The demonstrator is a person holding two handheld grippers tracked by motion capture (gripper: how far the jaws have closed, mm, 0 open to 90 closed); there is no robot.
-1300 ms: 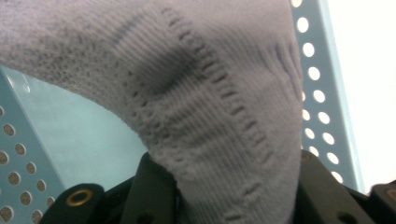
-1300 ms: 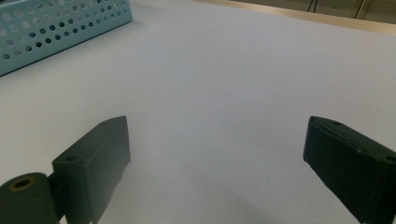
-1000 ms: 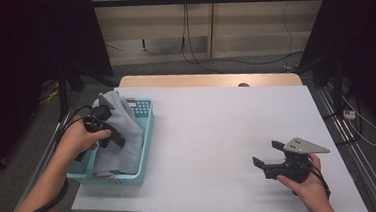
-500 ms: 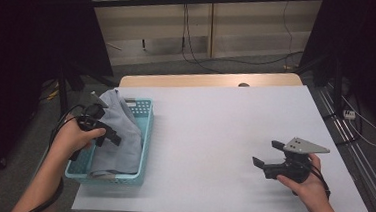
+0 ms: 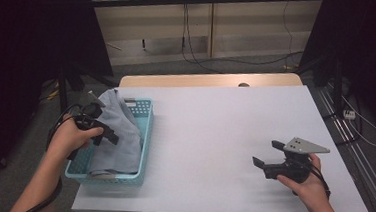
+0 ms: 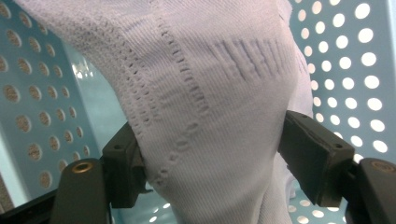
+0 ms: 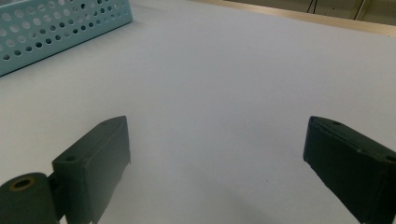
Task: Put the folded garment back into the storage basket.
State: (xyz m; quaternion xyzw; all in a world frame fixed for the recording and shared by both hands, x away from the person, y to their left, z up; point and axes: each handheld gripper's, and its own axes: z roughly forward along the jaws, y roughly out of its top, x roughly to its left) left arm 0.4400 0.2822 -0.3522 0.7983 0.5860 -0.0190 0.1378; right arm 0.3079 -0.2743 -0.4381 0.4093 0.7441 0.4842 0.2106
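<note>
Pale knit cloth point(image 6: 205, 93) caught in the left gripper point(image 5: 105, 133), half out of the teal basket point(image 5: 146, 133).
Seemingly mid-lift; next it must clear the basket's rim. Right of the basket lies open table point(image 5: 215, 118), where the right gripper point(image 5: 268, 154) hovers, jaws wide, holding nothing.

A pale wooden desk edge point(image 5: 213, 80) runs across the frame's centre, just above the white tabletop point(image 5: 224, 133). Black cables point(image 5: 193, 41) hang along the beige wall panel point(image 5: 201, 27) at upper centre. A metal rail point(image 5: 360, 158) lies on the grey floor at right, with what may be a white plug point(image 5: 348, 113).
</note>
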